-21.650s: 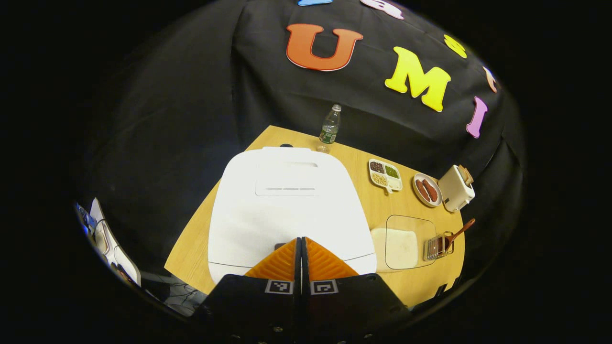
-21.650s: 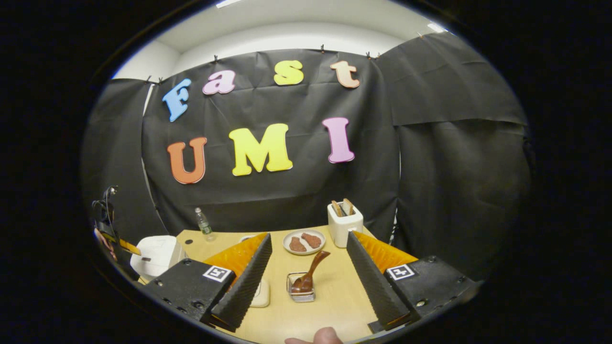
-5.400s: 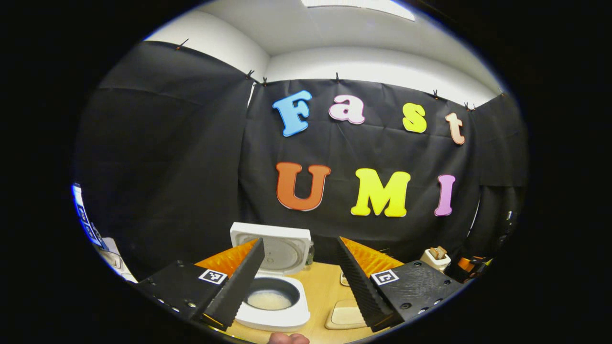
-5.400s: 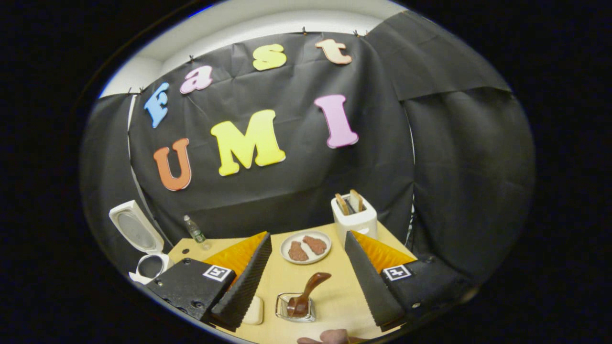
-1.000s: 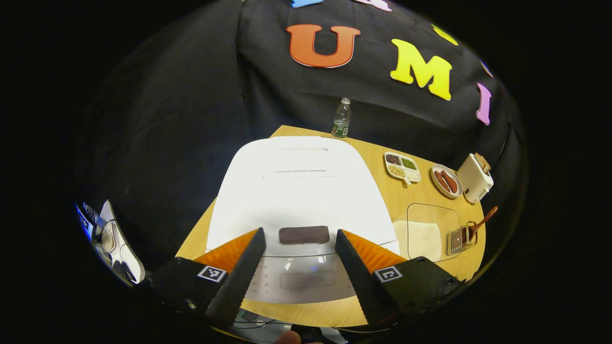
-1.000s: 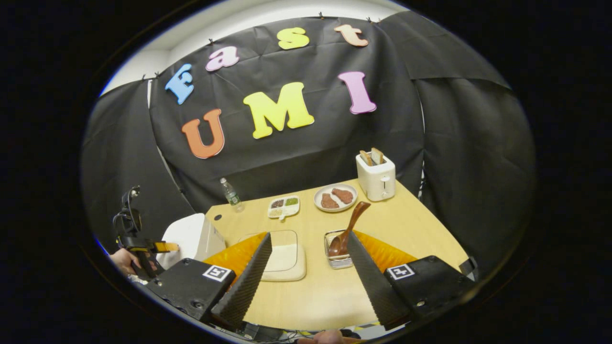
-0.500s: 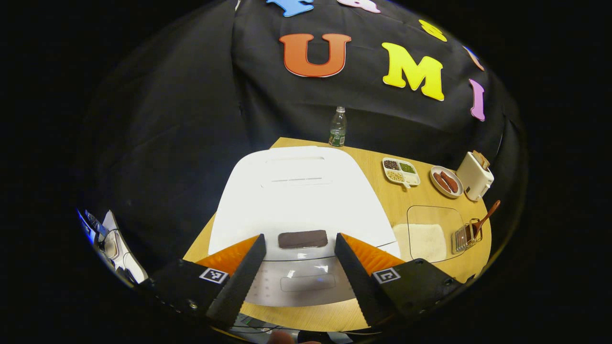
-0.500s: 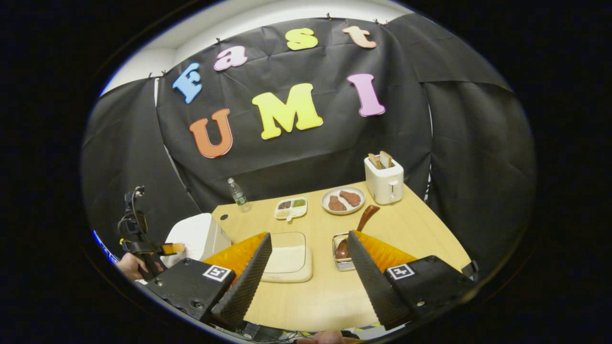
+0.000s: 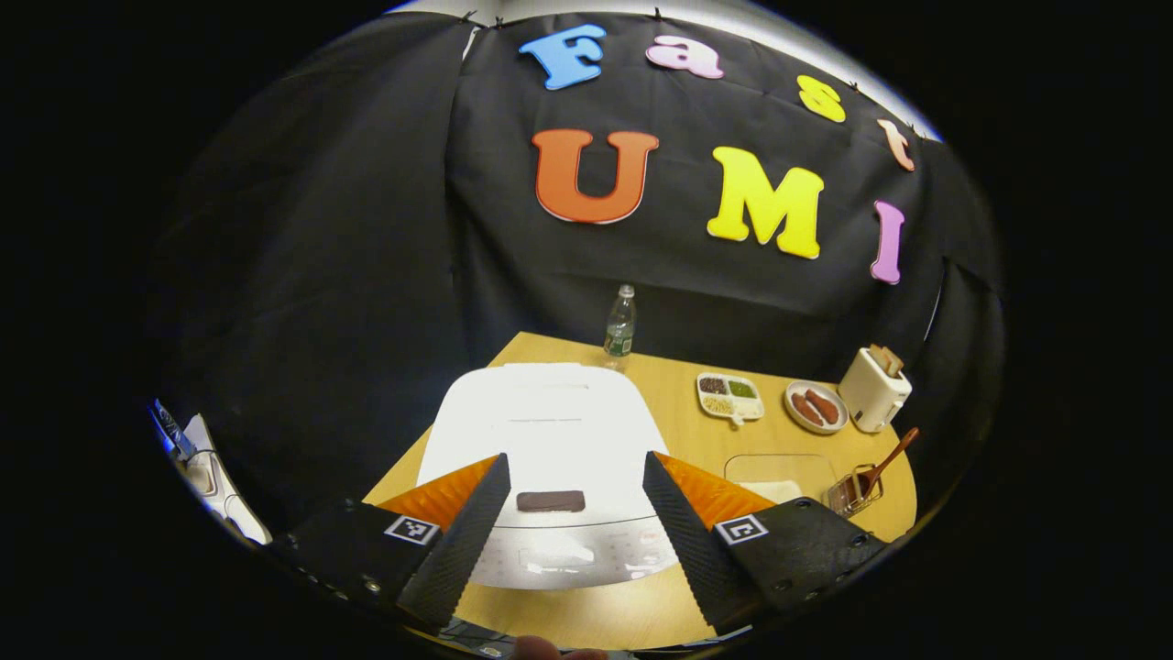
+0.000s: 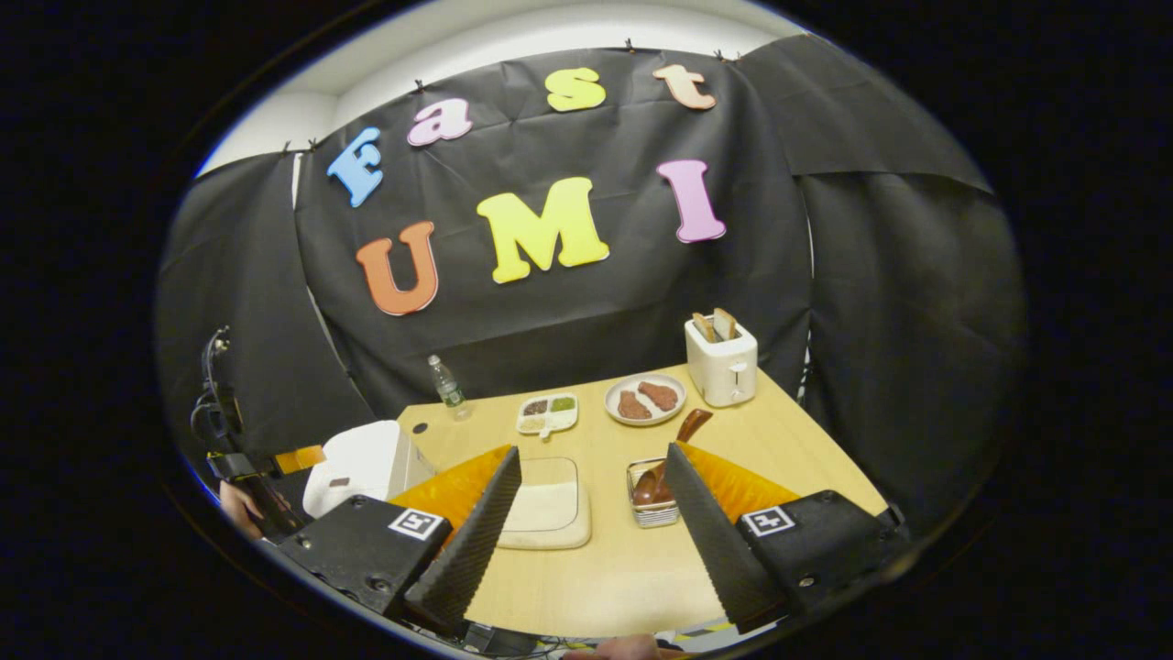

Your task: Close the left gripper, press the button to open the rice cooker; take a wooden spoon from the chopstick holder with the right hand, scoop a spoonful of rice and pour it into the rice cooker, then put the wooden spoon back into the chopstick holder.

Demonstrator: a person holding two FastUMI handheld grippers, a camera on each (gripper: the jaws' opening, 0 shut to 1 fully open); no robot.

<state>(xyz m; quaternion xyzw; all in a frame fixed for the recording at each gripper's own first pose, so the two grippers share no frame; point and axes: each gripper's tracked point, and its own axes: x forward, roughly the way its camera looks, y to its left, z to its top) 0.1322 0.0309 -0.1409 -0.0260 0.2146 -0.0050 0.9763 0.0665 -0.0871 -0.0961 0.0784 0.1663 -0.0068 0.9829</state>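
Note:
The white rice cooker stands with its lid down, a dark button near its front edge. My left gripper hovers open in front of and above it, holding nothing. The wooden spoon leans in the wire chopstick holder, right of the shallow rice tray. In the right gripper view, my right gripper is open and empty above the table's near side. The rice tray lies between its fingers, and the spoon and holder sit by its right finger. The rice cooker is at far left.
Along the table's back stand a water bottle, a divided dish of grains, a plate with two brown pieces and a white toaster. A hand holds the other gripper beside the cooker.
The cooker lid, open 5.4 s ago, is down. Over the last second my left gripper has drawn back from the cooker and tilted up. The right gripper has barely shifted.

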